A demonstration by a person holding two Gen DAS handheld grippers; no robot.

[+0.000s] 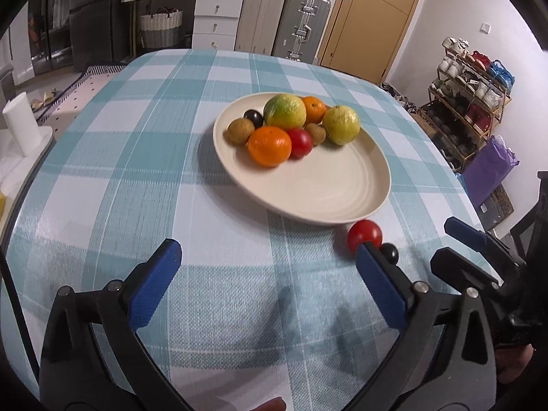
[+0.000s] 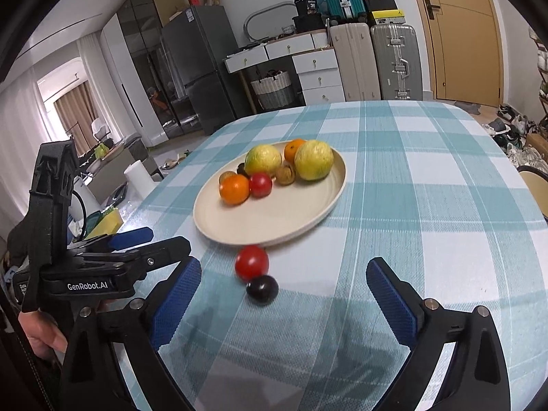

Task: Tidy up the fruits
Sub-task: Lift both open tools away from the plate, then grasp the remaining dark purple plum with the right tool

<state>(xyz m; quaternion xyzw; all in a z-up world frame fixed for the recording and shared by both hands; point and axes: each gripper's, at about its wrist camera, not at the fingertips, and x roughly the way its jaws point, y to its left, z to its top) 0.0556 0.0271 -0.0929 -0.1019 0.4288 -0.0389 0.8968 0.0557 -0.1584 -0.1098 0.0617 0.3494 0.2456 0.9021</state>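
A cream plate point(image 1: 325, 191) point(image 2: 284, 219) on the checked tablecloth holds several fruits: two yellow-green guavas point(image 1: 285, 111) point(image 2: 313, 160), two oranges point(image 1: 269, 146) point(image 2: 234, 189), a red tomato point(image 1: 300, 142) point(image 2: 260, 184), brown fruits and a dark plum. A loose red tomato point(image 1: 364, 235) point(image 2: 251, 262) and a dark plum point(image 1: 390, 252) point(image 2: 262, 289) lie on the cloth just in front of the plate. My left gripper point(image 1: 267, 257) is open and empty, left of them. My right gripper point(image 2: 284, 281) is open and empty, with the plum between its fingers' line.
The right gripper shows at the right edge of the left wrist view point(image 1: 472, 250); the left gripper shows at the left of the right wrist view point(image 2: 113, 263). A white paper roll point(image 1: 20, 121) stands off the table's left side. Suitcases, drawers and a shoe rack stand behind.
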